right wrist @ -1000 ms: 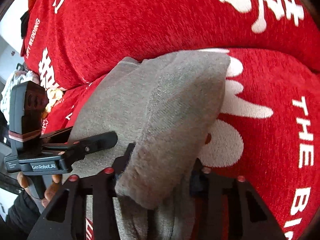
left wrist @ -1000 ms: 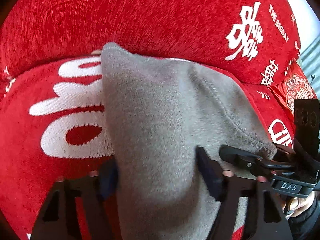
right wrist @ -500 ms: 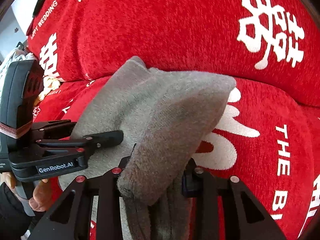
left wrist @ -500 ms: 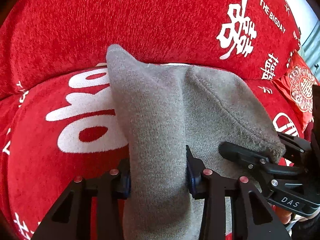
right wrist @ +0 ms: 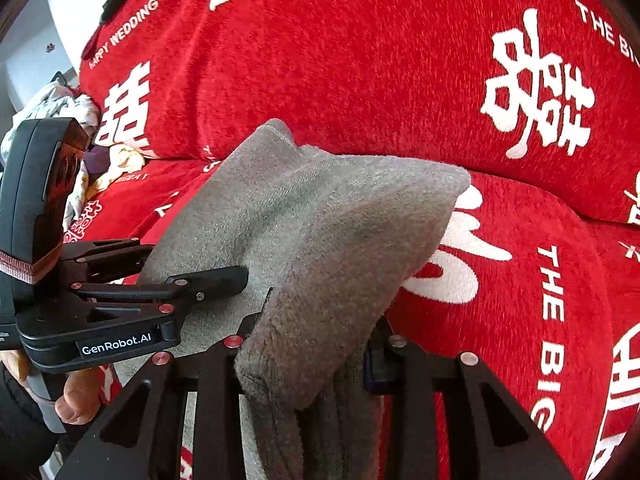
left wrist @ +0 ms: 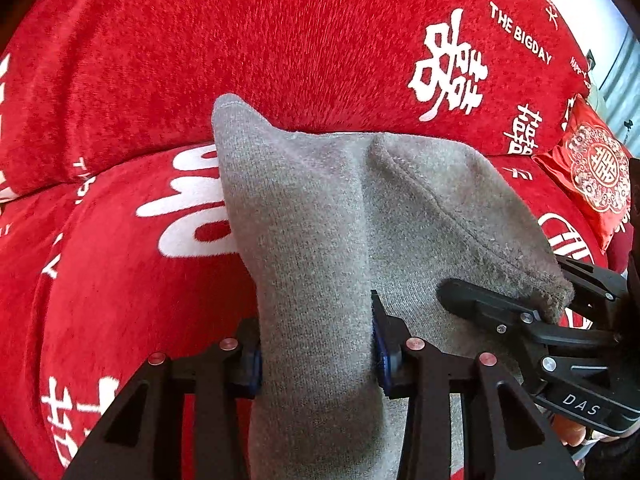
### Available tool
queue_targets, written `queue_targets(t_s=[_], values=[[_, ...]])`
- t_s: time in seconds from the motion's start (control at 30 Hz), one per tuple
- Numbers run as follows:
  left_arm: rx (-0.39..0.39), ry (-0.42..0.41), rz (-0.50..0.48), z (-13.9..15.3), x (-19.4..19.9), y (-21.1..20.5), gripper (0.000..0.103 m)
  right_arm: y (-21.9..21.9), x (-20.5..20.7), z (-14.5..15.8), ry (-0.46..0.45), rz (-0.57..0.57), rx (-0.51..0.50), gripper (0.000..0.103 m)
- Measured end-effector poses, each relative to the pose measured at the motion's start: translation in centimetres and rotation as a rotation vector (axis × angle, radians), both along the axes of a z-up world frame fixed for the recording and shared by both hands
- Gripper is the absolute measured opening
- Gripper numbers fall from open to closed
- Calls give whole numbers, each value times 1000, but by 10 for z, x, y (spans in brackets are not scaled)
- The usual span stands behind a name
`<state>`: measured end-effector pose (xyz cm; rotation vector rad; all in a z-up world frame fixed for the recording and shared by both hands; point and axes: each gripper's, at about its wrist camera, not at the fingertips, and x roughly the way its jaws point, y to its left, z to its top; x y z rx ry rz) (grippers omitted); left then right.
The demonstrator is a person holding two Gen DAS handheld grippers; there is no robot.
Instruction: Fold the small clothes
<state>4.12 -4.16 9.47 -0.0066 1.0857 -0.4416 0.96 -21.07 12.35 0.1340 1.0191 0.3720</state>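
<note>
A small grey knitted garment (left wrist: 332, 216) is held up above a red sofa by both grippers. My left gripper (left wrist: 316, 356) is shut on its near left edge; the cloth drapes over and between the fingers. My right gripper (right wrist: 308, 356) is shut on the right edge of the garment (right wrist: 320, 220), which bunches between its fingers. The right gripper also shows in the left wrist view (left wrist: 520, 320), clamped on the cloth's fuzzy corner. The left gripper shows in the right wrist view (right wrist: 192, 284), clamped on the cloth's left side.
The red sofa cover (left wrist: 280, 40) with white lettering fills the background, seat (right wrist: 520, 280) below and backrest behind. A red patterned cushion (left wrist: 592, 176) lies at the far right. A pile of light clothes (right wrist: 68, 112) lies at the sofa's left end.
Both grippers have lifted and drawn back a little with the garment; the left gripper's fingers closed tighter on the cloth. More of the backrest shows now.
</note>
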Motion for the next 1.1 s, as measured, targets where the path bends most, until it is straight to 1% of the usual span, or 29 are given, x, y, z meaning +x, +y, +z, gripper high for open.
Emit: queue_targets(t_s=[0.27,0.4,0.77,1.1], values=[[8,-18,6,7,-34,9,42,13,-35,13,-25,6,-9,35],[27,-33,6,7,-52,14,42,21,-48,16,-32,11,-14,35],[65,-52,14,4,-85,25,42,35,-81,11,-45,24,-20,35],[75,-41,22,-6,-104,29,42,43,-102,3,-54,22,-52,35]])
